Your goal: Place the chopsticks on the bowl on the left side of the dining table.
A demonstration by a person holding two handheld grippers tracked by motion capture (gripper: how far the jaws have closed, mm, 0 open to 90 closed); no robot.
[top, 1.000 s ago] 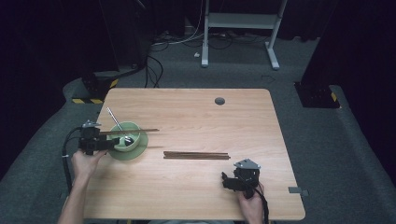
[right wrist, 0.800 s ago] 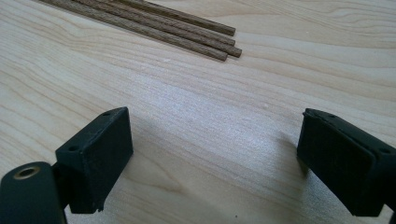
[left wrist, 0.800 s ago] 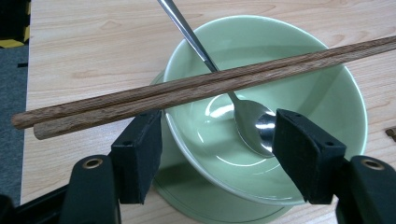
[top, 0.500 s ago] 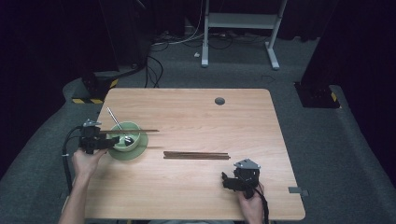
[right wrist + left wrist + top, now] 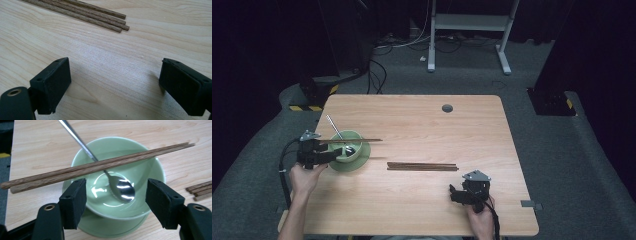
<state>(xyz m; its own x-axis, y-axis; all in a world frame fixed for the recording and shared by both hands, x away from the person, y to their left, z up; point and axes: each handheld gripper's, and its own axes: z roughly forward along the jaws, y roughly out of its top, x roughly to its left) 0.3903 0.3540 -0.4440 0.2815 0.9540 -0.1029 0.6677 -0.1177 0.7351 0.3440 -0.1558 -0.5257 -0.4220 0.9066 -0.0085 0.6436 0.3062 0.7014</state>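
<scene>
A pale green bowl (image 5: pixel 350 148) (image 5: pixel 140 172) stands on a matching saucer (image 5: pixel 362 161) at the table's left. A metal spoon (image 5: pixel 335 128) (image 5: pixel 120 187) leans inside it, handle up and away. Two wooden chopsticks (image 5: pixel 354 140) (image 5: pixel 100 166) lie across the bowl's rim. My left gripper (image 5: pixel 323 156) (image 5: pixel 116 202) is open just left of the bowl, jaws wide at its near side, holding nothing. More wooden chopsticks (image 5: pixel 422 165) (image 5: pixel 85 13) lie flat mid-table. My right gripper (image 5: pixel 455 194) (image 5: pixel 115 87) is open low over bare wood, below the right end of those sticks.
The wooden table (image 5: pixel 422 215) has a dark cable hole (image 5: pixel 447 108) near its far edge. A white metal frame (image 5: pixel 469 22), cables and dark equipment stand on the grey floor beyond. A cable (image 5: pixel 284 165) trails from the left gripper off the table's left edge.
</scene>
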